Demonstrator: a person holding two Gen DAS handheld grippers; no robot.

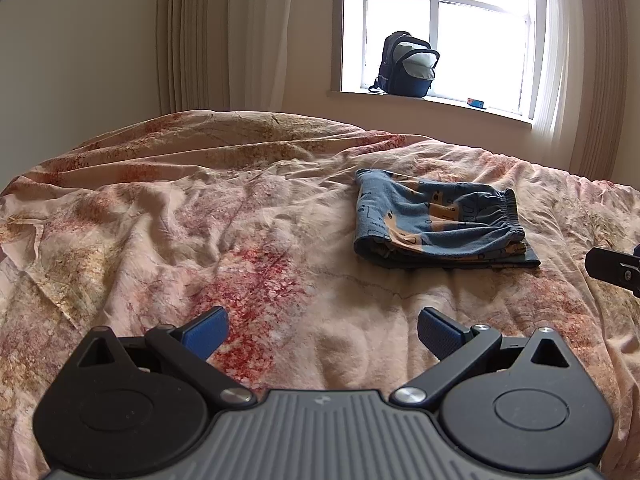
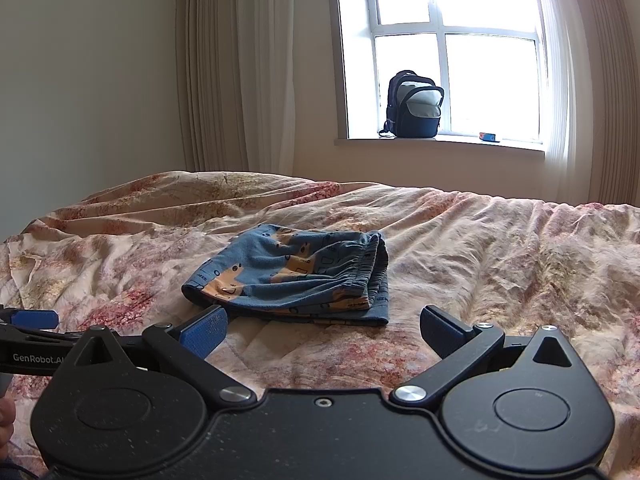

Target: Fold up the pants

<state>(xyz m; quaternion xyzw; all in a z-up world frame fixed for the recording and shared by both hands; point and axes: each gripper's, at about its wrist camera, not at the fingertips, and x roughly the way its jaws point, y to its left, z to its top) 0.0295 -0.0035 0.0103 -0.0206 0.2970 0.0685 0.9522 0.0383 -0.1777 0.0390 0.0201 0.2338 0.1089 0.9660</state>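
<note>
Patterned pants [image 2: 292,276] seen folded compact on bed [image 2: 500,248]. Left gripper [image 1: 322,332] and right gripper [image 2: 323,330] both released, nothing held. Stack best left undisturbed.

My two wrist views sit low over the bed [image 1: 280,240], facing the window [image 2: 452,52]; the right seems nearer; both share the pants [image 1: 436,220]

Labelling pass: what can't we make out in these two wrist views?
- Folded blue patterned pants: lower layers hidden under the top fold, both views.
- Small blue-and-red item on the windowsill: too small to identify.
- Dark blue backpack: backlit.
- Right gripper in left view: cropped by the edge.
</note>
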